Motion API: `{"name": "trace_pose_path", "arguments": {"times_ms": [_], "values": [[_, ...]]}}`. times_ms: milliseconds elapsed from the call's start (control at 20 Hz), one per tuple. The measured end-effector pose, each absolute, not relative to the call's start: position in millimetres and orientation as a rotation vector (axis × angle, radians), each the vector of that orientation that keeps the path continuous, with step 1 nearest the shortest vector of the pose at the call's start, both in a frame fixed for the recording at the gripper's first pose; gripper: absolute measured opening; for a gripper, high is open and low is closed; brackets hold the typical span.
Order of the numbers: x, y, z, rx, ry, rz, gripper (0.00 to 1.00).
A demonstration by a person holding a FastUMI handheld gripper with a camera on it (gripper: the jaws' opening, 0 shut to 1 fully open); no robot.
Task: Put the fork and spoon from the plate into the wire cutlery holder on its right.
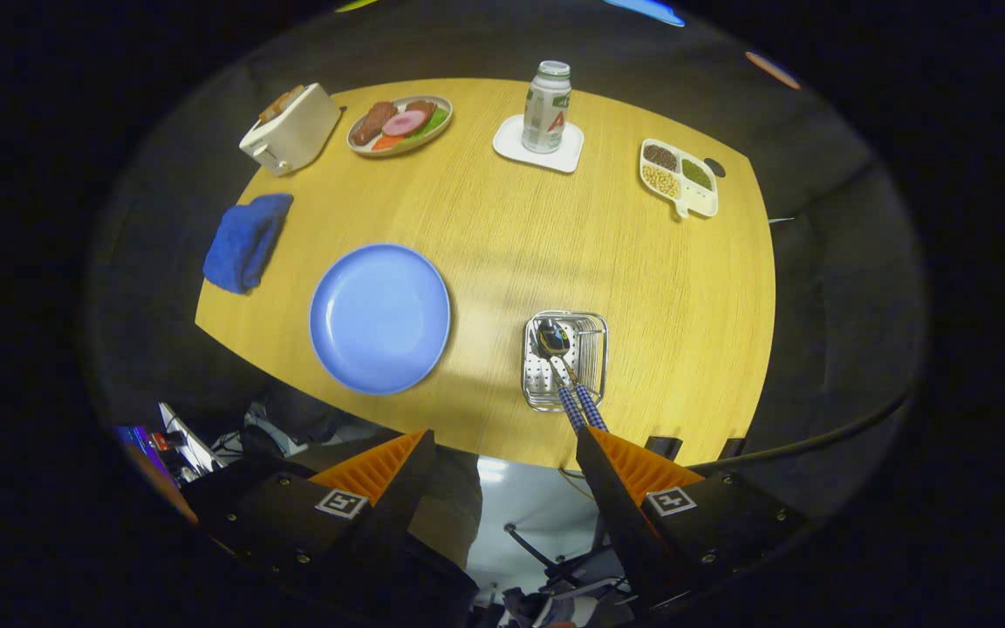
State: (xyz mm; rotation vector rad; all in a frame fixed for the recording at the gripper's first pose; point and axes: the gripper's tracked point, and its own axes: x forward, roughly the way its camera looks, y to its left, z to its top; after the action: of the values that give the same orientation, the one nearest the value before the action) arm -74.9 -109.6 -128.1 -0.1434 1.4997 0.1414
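The claw [502, 453] is held wide and empty above the worktop [511, 235]; fork and spoon [552, 338] are seen in the holder [594, 349], so a clean retreat is advised.

Wooden desk [511, 235] carrying: blue plate [379, 317], wire cutlery holder [565, 359] just to its right, blue cloth [246, 241], toaster [291, 129], food plate [399, 124], can [547, 106] on white coaster [538, 145], divided dish [679, 177].

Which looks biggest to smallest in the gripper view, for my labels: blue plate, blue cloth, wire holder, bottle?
1. Blue plate, clearly largest.
2. Blue cloth and wire holder look alike; unranked.
3. Bottle, smallest but farthest.
Gripper open.
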Motion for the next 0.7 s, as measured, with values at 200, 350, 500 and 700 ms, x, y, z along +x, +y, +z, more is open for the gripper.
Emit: {"name": "trace_pose_path", "arguments": {"times_ms": [200, 350, 500, 700], "values": [[-44, -90, -104, -0.091, 1.191, 0.100, 1.00], [-19, -77, -69, -0.056, 0.919, 0.062, 1.00], [3, -68, -23, -0.002, 0.634, 0.039, 1.00], [6, -72, 19, -0.019, 0.380, -0.003, 0.99]]}}
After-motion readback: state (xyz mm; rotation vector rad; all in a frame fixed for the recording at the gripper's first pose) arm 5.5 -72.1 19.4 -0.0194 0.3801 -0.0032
